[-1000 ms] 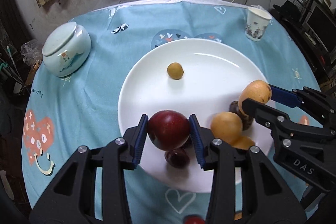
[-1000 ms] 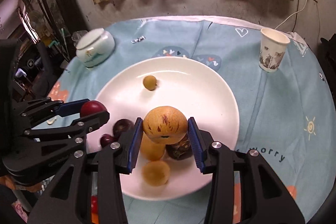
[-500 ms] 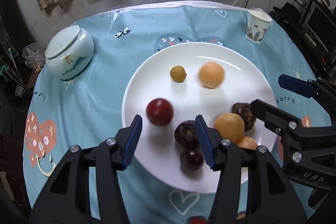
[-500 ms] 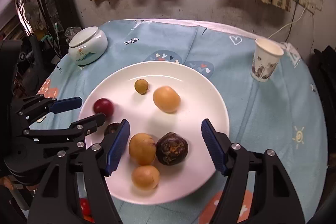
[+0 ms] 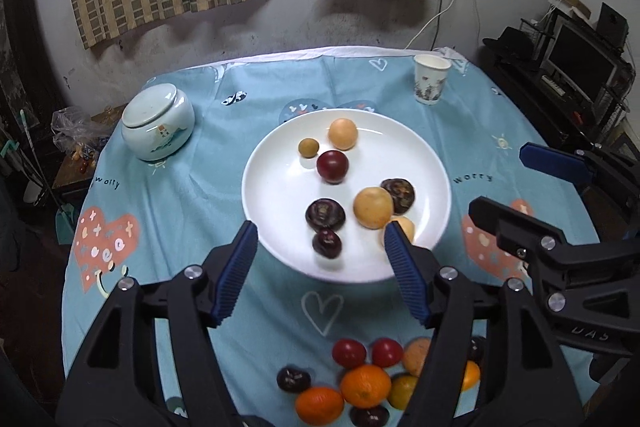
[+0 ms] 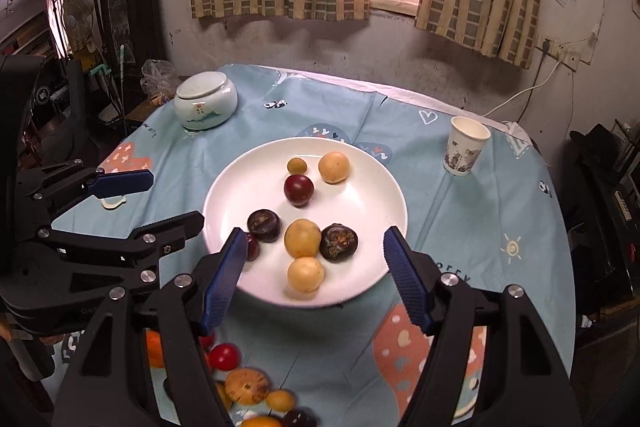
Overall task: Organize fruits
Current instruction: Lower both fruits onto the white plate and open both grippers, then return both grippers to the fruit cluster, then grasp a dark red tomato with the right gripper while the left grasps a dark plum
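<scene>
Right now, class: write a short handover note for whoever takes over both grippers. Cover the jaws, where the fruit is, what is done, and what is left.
Left gripper: jaws opening, nothing between them.
Right gripper: jaws open, empty.
White plate: eight fruits on it, among them a red plum, a yellow fruit and a small green one at its far side.
Loose fruit pile lies on the tablecloth at the near edge.
Done: eight fruits plated.
Left: move the pile to the plate.
</scene>
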A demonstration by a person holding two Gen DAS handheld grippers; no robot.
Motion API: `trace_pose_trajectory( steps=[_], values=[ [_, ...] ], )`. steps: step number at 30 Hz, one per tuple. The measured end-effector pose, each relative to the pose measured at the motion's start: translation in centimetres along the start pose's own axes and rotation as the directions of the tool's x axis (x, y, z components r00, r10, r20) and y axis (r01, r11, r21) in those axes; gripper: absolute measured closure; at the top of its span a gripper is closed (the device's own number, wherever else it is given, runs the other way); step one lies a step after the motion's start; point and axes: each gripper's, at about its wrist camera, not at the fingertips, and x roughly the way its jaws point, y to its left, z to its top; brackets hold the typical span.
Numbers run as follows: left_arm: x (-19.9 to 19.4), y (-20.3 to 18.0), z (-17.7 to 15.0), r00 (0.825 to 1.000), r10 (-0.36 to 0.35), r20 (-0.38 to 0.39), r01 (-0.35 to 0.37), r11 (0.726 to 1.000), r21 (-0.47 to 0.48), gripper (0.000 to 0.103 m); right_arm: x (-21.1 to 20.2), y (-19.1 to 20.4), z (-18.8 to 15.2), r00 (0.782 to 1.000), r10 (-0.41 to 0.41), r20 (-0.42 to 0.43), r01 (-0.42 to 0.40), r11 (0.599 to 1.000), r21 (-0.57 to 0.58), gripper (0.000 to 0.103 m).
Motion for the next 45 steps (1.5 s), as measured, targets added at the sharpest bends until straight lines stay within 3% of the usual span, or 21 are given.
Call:
trace_pose_trajectory(
  steps=[6, 8, 16, 22, 27, 35, 41, 42, 43, 45],
  values=[
    [-3.6, -1.6, -2.7, 0.999, -0.018, 0.032, 0.016, 0.999, 0.044, 0.03, -3.1, 0.2, -3.2, 1.0, 0.018, 0.025, -0.019, 0.999, 0.045, 0.032],
    [-4.3, -2.0, -3.5, 0.999, -0.026, 0.033, 0.024, 0.998, 0.054, 0.029, -4.3, 0.0, -5.9, 0.999, 0.032, 0.016, -0.034, 0.996, 0.079, 0.032],
    [-5.6, -2.8, -5.4, 1.0, -0.013, 0.024, 0.011, 0.996, 0.084, 0.029, -4.6, 0.3, -11.2, 0.997, 0.046, -0.06, -0.039, 0.993, 0.112, 0.032],
    [-6.0, -2.7, -5.8, 1.0, -0.011, 0.02, 0.009, 0.996, 0.083, 0.029, -4.2, 0.7, -13.4, 0.993, 0.053, -0.105, -0.04, 0.992, 0.121, 0.032],
    [-6.0, -0.9, -6.7, 1.0, 0.022, 0.008, -0.023, 0.998, 0.06, 0.026, -3.4, 1.3, -15.4, 0.988, 0.017, -0.155, -0.01, 0.999, 0.046, 0.032],
    [-4.9, 5.4, -12.0, 0.991, 0.042, -0.124, -0.052, 0.995, -0.083, 0.026, -0.9, 0.2, -19.2, 0.966, 0.032, -0.257, -0.014, 0.997, 0.072, 0.032],
    [-4.9, 4.3, -15.4, 0.98, -0.024, -0.195, 0.018, 0.999, -0.036, 0.026, 1.5, 0.5, -19.4, 0.954, 0.032, -0.297, -0.024, 0.999, 0.032, 0.032],
    [-4.8, 3.5, -15.8, 0.977, -0.042, -0.207, 0.039, 0.999, -0.017, 0.026, 1.9, 0.7, -19.4, 0.953, 0.032, -0.302, -0.029, 0.999, 0.015, 0.036],
    [-4.8, 2.4, -16.2, 0.974, -0.059, -0.219, 0.061, 0.998, 0.005, 0.026, 2.0, 0.9, -19.4, 0.952, 0.044, -0.303, -0.044, 0.999, 0.007, 0.06],
    [-4.3, 0.5, -16.6, 0.967, -0.085, -0.24, 0.095, 0.995, 0.033, 0.026, 2.3, 1.3, -19.2, 0.947, 0.032, -0.321, -0.045, 0.998, -0.035, 0.067]
  ],
)
